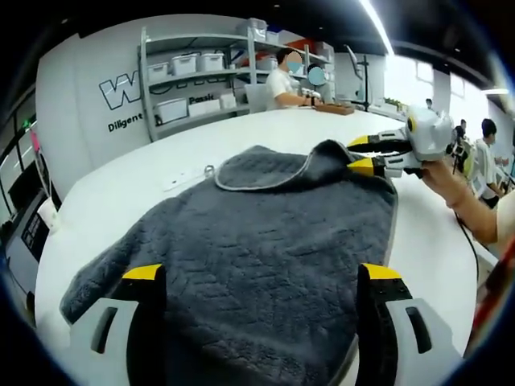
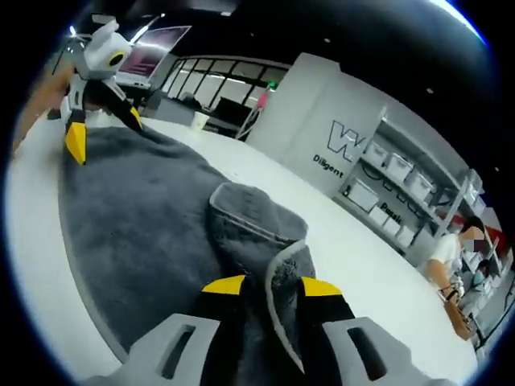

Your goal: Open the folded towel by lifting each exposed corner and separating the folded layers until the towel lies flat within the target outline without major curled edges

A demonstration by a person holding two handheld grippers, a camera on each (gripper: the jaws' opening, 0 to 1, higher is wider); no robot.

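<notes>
Two grippers at work: right gripper (image 2: 269, 288) clenched on towel (image 1: 241, 249) corner near table (image 1: 113, 201) edge; left gripper (image 1: 261, 273) spread wide above it.

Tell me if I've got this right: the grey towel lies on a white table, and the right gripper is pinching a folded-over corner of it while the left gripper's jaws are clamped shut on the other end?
Not quite. The left gripper is open: in the left gripper view its jaws stand wide apart over the grey towel. The rest holds: the towel lies on the white table, and the right gripper pinches the folded-over corner.
</notes>
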